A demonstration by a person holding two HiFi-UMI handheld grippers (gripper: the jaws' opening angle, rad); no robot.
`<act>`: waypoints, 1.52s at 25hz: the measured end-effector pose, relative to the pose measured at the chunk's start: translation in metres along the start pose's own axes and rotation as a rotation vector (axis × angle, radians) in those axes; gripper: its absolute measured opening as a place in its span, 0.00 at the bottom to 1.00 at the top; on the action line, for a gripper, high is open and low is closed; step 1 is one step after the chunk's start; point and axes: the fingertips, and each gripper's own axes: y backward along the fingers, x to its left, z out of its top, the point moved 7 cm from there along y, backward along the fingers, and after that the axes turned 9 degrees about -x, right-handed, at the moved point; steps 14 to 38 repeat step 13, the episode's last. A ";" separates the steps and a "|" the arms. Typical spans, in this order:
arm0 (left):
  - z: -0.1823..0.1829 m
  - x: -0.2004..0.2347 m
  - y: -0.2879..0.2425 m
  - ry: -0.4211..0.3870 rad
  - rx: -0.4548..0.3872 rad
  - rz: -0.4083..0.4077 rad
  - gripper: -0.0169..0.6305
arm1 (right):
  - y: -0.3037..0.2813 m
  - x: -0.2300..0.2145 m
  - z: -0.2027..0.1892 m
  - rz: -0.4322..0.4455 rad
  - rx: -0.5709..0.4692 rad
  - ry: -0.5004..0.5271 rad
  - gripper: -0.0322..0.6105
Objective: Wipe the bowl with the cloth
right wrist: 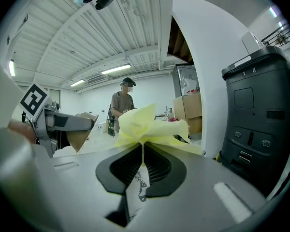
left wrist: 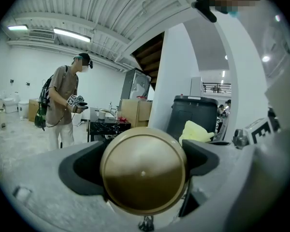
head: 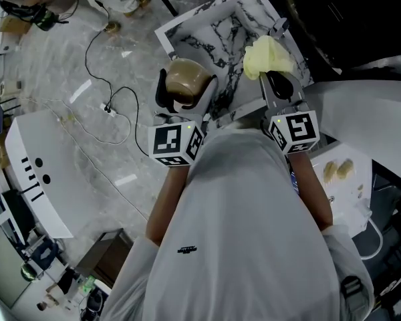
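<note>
The slip I'd watch for is at the bowl (left wrist: 144, 170). The left gripper (head: 187, 92) has its jaws spread wide and clamped against the round, glossy sides, with the domed base turned back toward it. A surface that smooth and curved gives little to bite on, so I'd expect a firm push from the cloth (right wrist: 150, 124) could twist the bowl or pop it out, dropping it toward the marble worktop (head: 210, 19) below.

The other weak point is the cloth. The right gripper (right wrist: 141, 151) has its jaws pressed nearly together on just a fold, and the rest fans out loose above them. A hard drag along the rim might tug that fold free.

Both are held up in the air. The cloth sits just beside the bowl on its right, not touching it, so wiping hasn't begun.
</note>
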 end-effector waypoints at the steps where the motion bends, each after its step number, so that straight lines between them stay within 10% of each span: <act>1: 0.000 -0.001 0.000 0.000 0.002 -0.002 0.82 | 0.000 0.000 0.000 0.001 0.002 -0.002 0.08; 38: -0.004 -0.006 0.006 -0.004 0.041 -0.016 0.82 | 0.000 0.004 0.005 0.013 0.020 -0.027 0.08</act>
